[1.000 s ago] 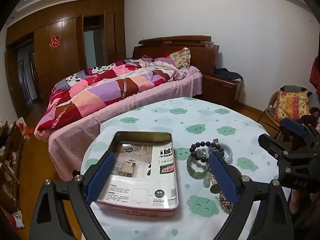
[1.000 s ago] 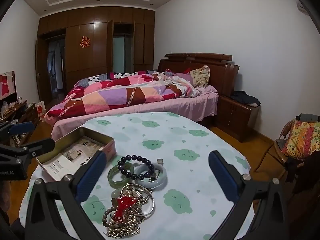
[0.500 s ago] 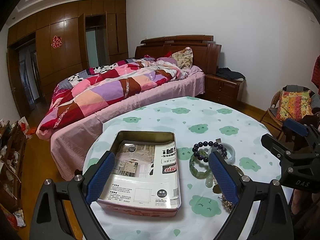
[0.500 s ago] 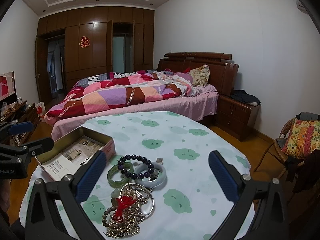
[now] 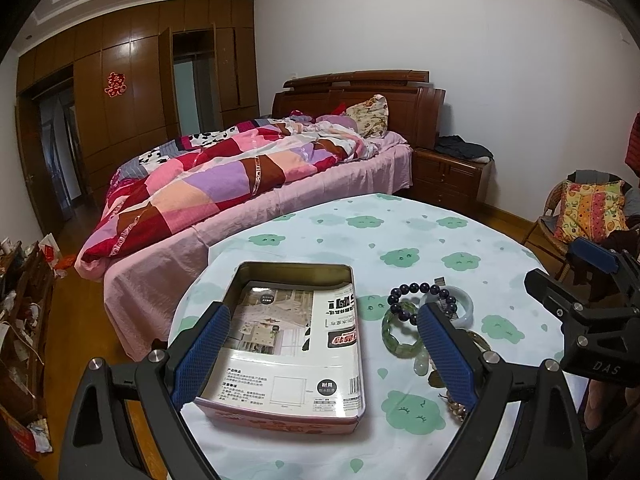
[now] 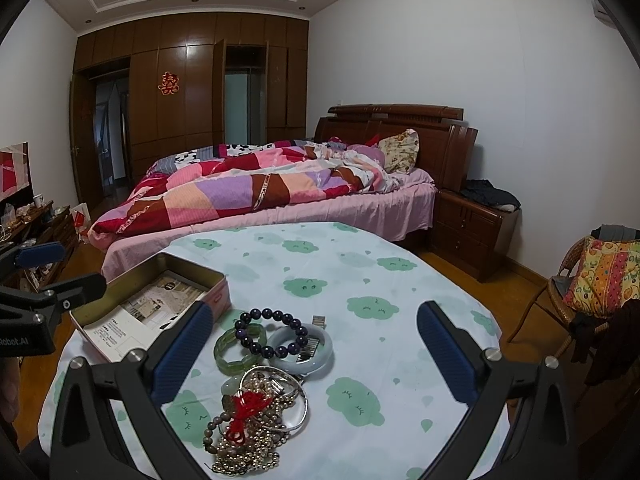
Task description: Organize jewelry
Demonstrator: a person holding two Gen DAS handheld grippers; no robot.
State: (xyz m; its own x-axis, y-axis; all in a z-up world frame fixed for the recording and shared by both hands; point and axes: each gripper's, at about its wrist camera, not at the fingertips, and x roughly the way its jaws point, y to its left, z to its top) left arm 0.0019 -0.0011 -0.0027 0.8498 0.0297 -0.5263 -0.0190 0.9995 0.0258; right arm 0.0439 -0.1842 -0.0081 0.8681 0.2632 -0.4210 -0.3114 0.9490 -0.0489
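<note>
The round worktop (image 6: 400,280), under a cloth printed with green clouds, carried everything the job needed. On its left side sat the open tin box (image 5: 294,344), lined with a printed paper sheet and holding no jewelry. Just beside it, toward the right, lay the jewelry pile (image 6: 260,404): a dark bead bracelet (image 6: 270,332) resting across a green bangle (image 6: 236,350) and a pale bangle (image 6: 316,350), with a tangle of chains, pearls and a red tassel nearer the camera.

The left claw (image 5: 324,356) hung spread wide above the box, empty. The right claw (image 6: 312,356) hung spread wide above the pile, also empty.

The first pick looked best made on the bead bracelet, since it lay on top and free of the tangle. Closing one finger inside its loop and one outside should lift it cleanly; grabbing into the chains risked dragging several pieces at once.
</note>
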